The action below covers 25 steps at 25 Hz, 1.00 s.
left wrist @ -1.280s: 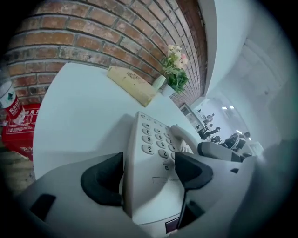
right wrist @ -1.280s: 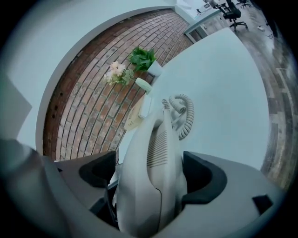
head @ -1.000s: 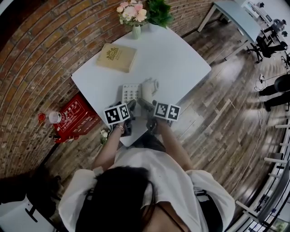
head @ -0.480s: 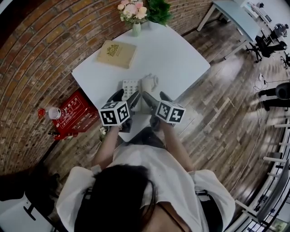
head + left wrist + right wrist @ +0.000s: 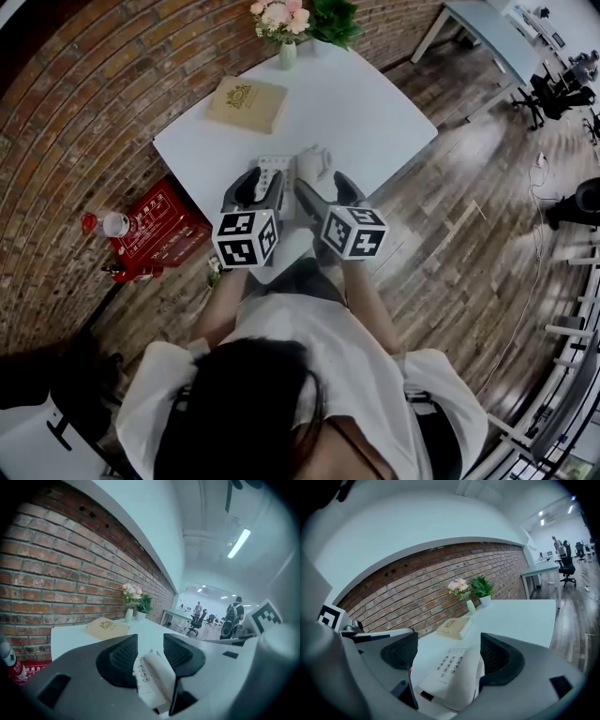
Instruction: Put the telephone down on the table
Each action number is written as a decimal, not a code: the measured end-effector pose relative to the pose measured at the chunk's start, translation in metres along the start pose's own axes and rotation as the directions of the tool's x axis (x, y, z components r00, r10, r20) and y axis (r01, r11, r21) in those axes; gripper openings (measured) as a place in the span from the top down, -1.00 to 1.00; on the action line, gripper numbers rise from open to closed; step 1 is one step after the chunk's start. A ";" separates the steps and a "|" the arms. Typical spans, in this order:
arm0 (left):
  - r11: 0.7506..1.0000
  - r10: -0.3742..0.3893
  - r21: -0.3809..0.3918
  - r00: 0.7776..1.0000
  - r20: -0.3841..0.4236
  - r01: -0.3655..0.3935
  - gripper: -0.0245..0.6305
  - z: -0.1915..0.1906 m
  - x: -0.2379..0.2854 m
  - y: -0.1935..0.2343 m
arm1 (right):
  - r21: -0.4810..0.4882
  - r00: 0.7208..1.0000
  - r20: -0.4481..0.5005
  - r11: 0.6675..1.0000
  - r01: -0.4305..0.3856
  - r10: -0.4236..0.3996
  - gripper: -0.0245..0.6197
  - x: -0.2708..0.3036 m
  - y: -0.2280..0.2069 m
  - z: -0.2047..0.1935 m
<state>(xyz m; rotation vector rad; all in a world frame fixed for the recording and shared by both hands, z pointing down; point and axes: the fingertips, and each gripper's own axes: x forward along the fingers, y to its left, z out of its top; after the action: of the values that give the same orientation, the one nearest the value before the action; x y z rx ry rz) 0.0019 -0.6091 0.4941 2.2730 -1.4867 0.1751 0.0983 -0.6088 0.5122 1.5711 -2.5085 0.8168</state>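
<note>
The white telephone (image 5: 275, 176) lies flat on the white table (image 5: 375, 103) with its handset (image 5: 309, 164) on its right side. My left gripper (image 5: 261, 183) hovers over the phone's near left part. Its jaws have just been closing and stand half apart, pressing on nothing. In the left gripper view the keypad (image 5: 150, 677) shows lower down in the gap of the left gripper (image 5: 150, 651). My right gripper (image 5: 323, 190) hangs over the near right side, open. In the right gripper view the phone (image 5: 452, 674) lies below the wide gap of that gripper (image 5: 449, 651).
A tan book (image 5: 246, 103) lies at the table's far left. A vase of flowers (image 5: 286, 23) and a green plant (image 5: 333, 19) stand at the far edge by the brick wall. A red crate (image 5: 155, 232) and a bottle (image 5: 108, 225) sit on the floor to the left.
Both grippers have lifted off the telephone toward the camera and rolled, so their marker cubes look larger. The left jaws have narrowed. The phone stays on the table.
</note>
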 end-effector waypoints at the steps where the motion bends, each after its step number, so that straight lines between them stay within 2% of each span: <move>1: 1.000 0.007 0.016 1.000 0.013 -0.007 0.37 0.004 -0.002 -0.001 | -0.024 1.000 0.006 1.000 0.000 0.000 -0.43 -0.001 0.004 0.003; 4: 0.995 0.034 0.089 0.998 0.044 -0.038 0.50 0.012 -0.009 -0.004 | -0.117 1.000 0.018 0.993 0.014 -0.012 -0.43 -0.003 0.016 0.010; 6: 0.991 0.045 0.121 0.997 0.055 -0.051 0.55 0.015 -0.011 -0.007 | -0.140 1.000 0.026 0.990 0.008 -0.004 -0.43 -0.003 0.023 0.014; 10: 0.992 0.037 0.117 0.997 0.065 -0.044 0.59 0.020 -0.017 -0.009 | -0.153 0.998 0.052 0.988 -0.014 0.022 -0.42 -0.006 0.036 0.022; 13: 0.992 0.047 0.114 0.995 0.084 -0.056 0.60 0.026 -0.023 -0.009 | -0.201 0.995 0.095 0.979 0.019 0.001 -0.33 -0.011 0.041 0.031; 14: 0.991 0.054 0.118 0.994 0.092 -0.065 0.60 0.028 -0.025 -0.009 | -0.228 0.993 0.118 0.973 0.044 -0.017 -0.22 -0.015 0.043 0.035; 16: 0.990 0.054 0.125 0.993 0.103 -0.067 0.59 0.029 -0.029 -0.010 | -0.277 0.986 0.160 0.957 0.089 -0.045 0.22 -0.020 0.048 0.042; 20: 0.994 0.022 0.109 0.995 0.100 -0.033 0.60 0.027 -0.034 -0.019 | -0.300 0.981 0.187 0.948 0.103 -0.048 0.46 -0.025 0.056 0.046; 25: 0.991 0.009 0.135 0.995 0.100 -0.023 0.64 0.025 -0.037 -0.023 | -0.316 0.976 0.207 0.940 0.130 -0.066 0.77 -0.031 0.057 0.045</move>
<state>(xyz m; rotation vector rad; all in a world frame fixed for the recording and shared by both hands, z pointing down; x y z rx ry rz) 0.0042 -0.5799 0.4531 2.4096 -1.5876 0.1757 0.0741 -0.5861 0.4406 1.7071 -2.4981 0.2226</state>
